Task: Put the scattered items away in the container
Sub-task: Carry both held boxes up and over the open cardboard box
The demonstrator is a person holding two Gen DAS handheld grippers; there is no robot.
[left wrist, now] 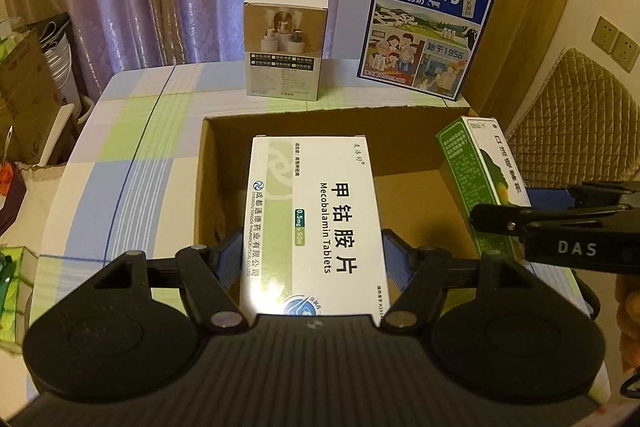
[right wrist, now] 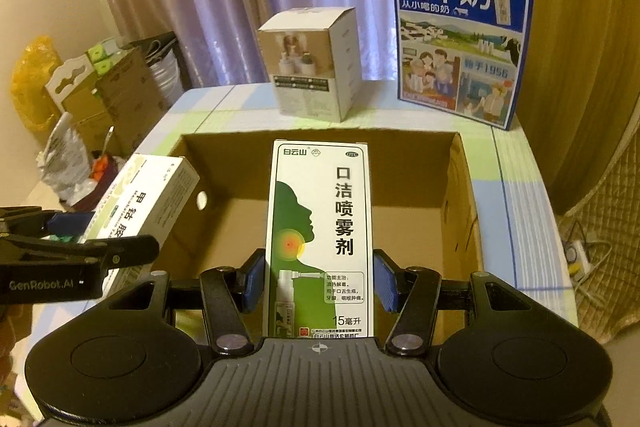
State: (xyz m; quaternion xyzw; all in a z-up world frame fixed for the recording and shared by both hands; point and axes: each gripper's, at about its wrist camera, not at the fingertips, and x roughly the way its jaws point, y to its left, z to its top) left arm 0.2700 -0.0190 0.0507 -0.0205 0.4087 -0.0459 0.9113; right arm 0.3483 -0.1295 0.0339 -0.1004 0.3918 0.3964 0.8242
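Container: open cardboard box [left wrist: 408,147] on the checked tablecloth [left wrist: 132,131], flaps off, floor bare where visible. Both held items are over its opening, not yet inside.

L gripper [left wrist: 312,259]: jaws part-open, blue pads pressed on both long sides of the white tablet box [left wrist: 316,211]. Box lies flat, long axis pointing away from the cam, over the container's left half.

R gripper [right wrist: 318,279]: jaws set narrower, pads clamped on the green-and-white spray box [right wrist: 320,227], held lengthwise over the container's middle. In the left wrist view this box shows near the container's right wall.

Step in hand (judged): transport/place phase, both items carried above the container, release pending.

Next move req.: lower each item towards the floor w/o striking the near rim, keep the two boxes apart, then widen jaws to release.

Still on the table beyond the container: small white carton [left wrist: 286,43], blue milk carton [left wrist: 428,27]. Whether these count as scattered items cannot be told.
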